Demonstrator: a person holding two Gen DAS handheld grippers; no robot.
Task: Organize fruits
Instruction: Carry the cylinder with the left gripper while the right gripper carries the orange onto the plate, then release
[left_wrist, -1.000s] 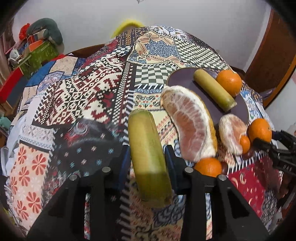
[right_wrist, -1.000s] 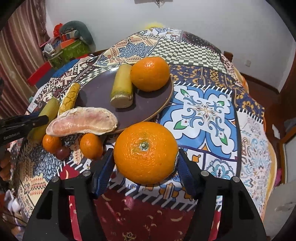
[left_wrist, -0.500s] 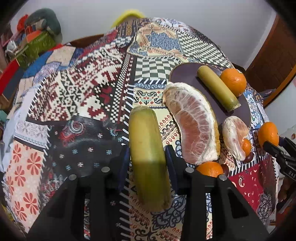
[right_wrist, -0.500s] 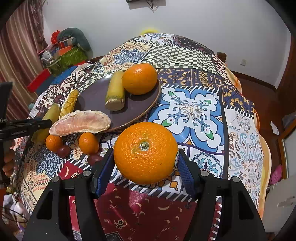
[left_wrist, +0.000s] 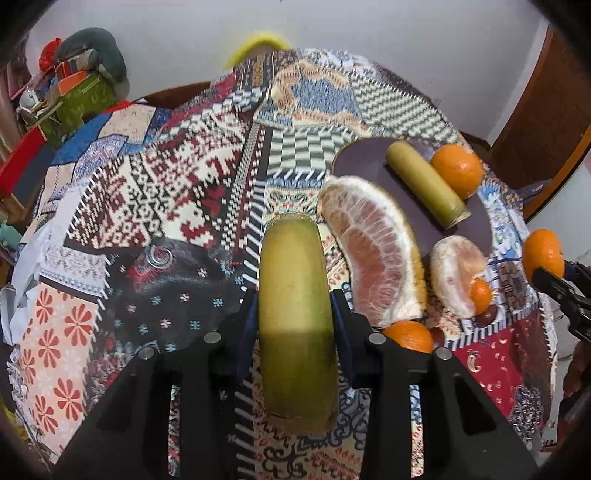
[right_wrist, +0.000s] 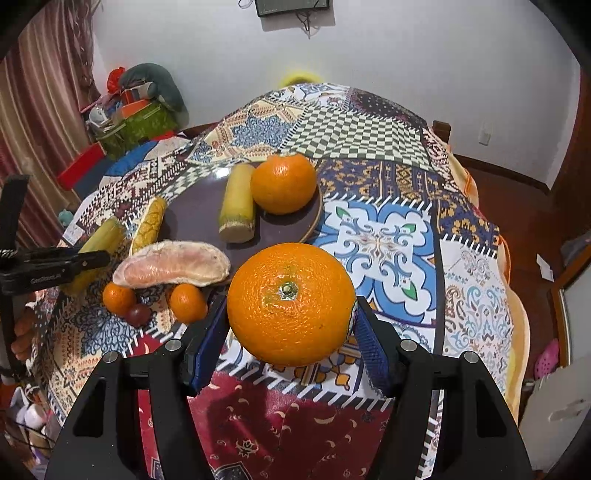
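**Both grippers hold fruit above the table**

The left gripper (left_wrist: 295, 317) is clamped on a green cane piece (left_wrist: 295, 317), its long axis running straight ahead between the fingers. The right gripper (right_wrist: 291, 325) clamps a round orange (right_wrist: 291, 303), stem facing the camera. A dark plate (right_wrist: 192, 218) lies beyond the fingertips.

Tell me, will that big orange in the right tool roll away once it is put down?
Probably, on bare cloth. The orange is nearly round, so it may roll on the patterned tablecloth. The dark plate already keeps another orange still beside a cane piece, so setting it there seems safer. Its firm, dimpled peel should grip well between the right tool.
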